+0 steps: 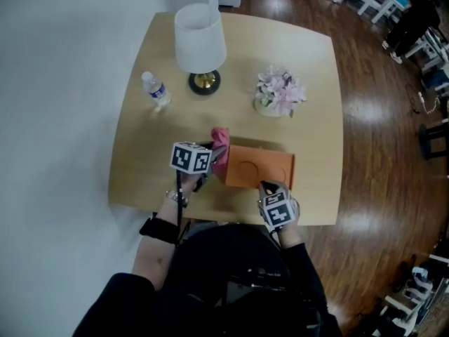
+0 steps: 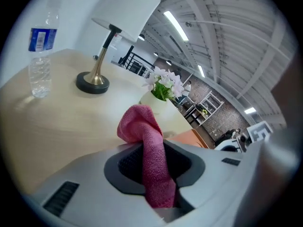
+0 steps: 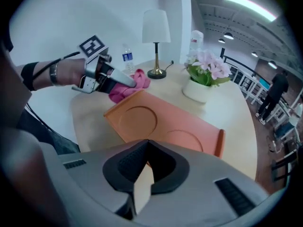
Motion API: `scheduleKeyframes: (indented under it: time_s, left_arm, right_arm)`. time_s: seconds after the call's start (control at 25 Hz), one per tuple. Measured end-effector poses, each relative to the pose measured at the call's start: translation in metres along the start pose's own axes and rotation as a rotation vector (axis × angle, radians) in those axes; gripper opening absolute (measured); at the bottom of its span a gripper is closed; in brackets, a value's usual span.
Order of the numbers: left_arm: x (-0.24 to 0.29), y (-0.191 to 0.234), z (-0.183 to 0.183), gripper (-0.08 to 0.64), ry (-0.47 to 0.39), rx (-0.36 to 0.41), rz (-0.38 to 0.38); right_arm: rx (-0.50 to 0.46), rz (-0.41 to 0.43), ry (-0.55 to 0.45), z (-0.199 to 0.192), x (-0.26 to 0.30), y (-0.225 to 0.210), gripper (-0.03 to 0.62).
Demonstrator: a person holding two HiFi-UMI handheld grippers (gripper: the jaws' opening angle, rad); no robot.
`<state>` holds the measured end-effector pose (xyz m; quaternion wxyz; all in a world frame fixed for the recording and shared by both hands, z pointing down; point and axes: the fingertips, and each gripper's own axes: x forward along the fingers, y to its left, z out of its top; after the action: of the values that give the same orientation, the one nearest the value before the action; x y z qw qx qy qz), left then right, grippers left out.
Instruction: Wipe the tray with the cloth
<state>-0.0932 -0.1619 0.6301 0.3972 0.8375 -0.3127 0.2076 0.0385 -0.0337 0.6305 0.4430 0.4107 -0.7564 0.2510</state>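
Note:
An orange tray with two round recesses lies on the wooden table near its front edge. My right gripper is at the tray's near right corner. In the right gripper view its jaws meet on the near edge of the tray, with a sliver of orange between them. My left gripper is shut on a pink cloth at the tray's left end. The cloth bunches out past the jaw tips. The right gripper view shows the cloth touching the tray's far left corner.
A white-shaded lamp stands at the table's back, a water bottle to its left and a pot of pink flowers to its right. Dark wooden floor with chairs lies to the right.

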Motion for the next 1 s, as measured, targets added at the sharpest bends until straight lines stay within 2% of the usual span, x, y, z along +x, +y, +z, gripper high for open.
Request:
scheduleKeyframes:
  time_s: [0.2,0.36,0.52,0.8,1.0]
  left_arm:
    - [0.026,0.010,0.010,0.112,-0.016,-0.088,-0.038]
    - [0.023,0.008,0.002,0.112,-0.031,-0.145,-0.059]
    - [0.017,-0.002,-0.022,0.112,0.000,-0.144,-0.069]
    - [-0.007,-0.029,-0.092,0.112,0.116,-0.104,-0.084]
    - [-0.023,-0.049,-0.129,0.112,0.178,-0.080,-0.100]
  right_arm:
    - [0.008,-0.010,-0.002,-0.004,0.004,0.005,0.006]
    - [0.035,-0.011,-0.013,-0.003,0.004,0.004,0.006]
    - [0.057,-0.018,-0.016,-0.006,0.006,0.000,0.006]
    - [0.063,-0.008,-0.021,-0.005,0.004,0.000,0.006]
    - [0.066,-0.009,-0.029,-0.005,0.003,-0.001,0.006]
